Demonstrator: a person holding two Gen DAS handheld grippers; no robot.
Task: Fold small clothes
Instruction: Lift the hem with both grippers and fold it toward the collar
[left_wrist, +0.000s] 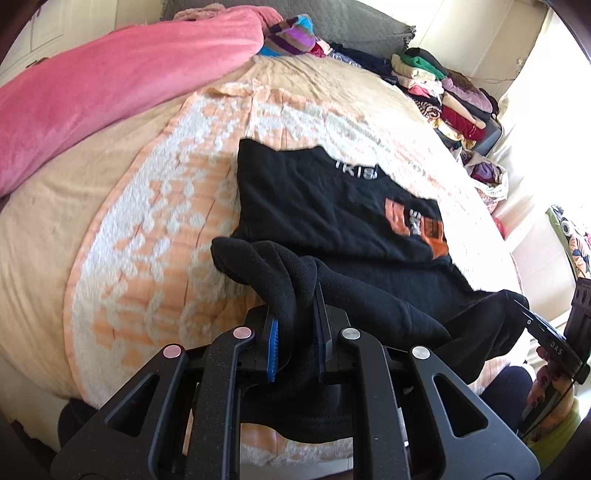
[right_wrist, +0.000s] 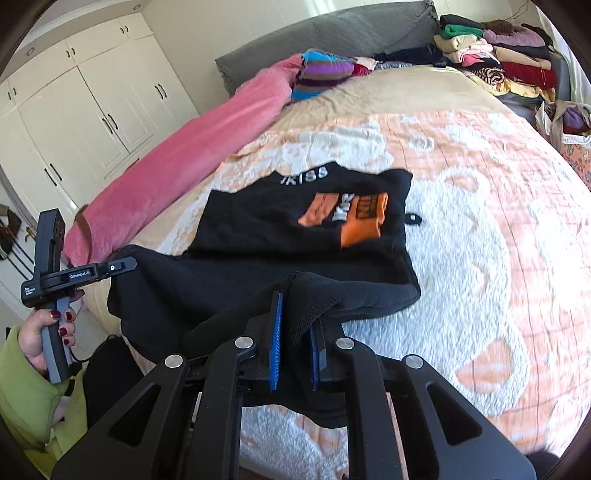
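A black garment (left_wrist: 332, 206) with an orange print and white letters lies on the orange-and-white blanket (left_wrist: 155, 221) over the bed. Its near edge is lifted and stretched between both grippers. My left gripper (left_wrist: 295, 306) is shut on a bunched fold of the black cloth at the garment's near left corner. In the right wrist view the garment (right_wrist: 280, 229) has its printed part flat, and my right gripper (right_wrist: 295, 317) is shut on the near right corner. The left gripper (right_wrist: 129, 264) shows there too, held by a hand in a green sleeve. The right gripper's tip (left_wrist: 524, 306) shows in the left wrist view.
A rolled pink blanket (right_wrist: 184, 155) runs along the bed's left side. A striped knit item (right_wrist: 321, 70) and stacks of folded clothes (right_wrist: 498, 55) lie by the grey headboard (right_wrist: 332, 33). An open bag of clothes (left_wrist: 487, 177) sits at the right. White wardrobe doors (right_wrist: 92, 110) stand at the left.
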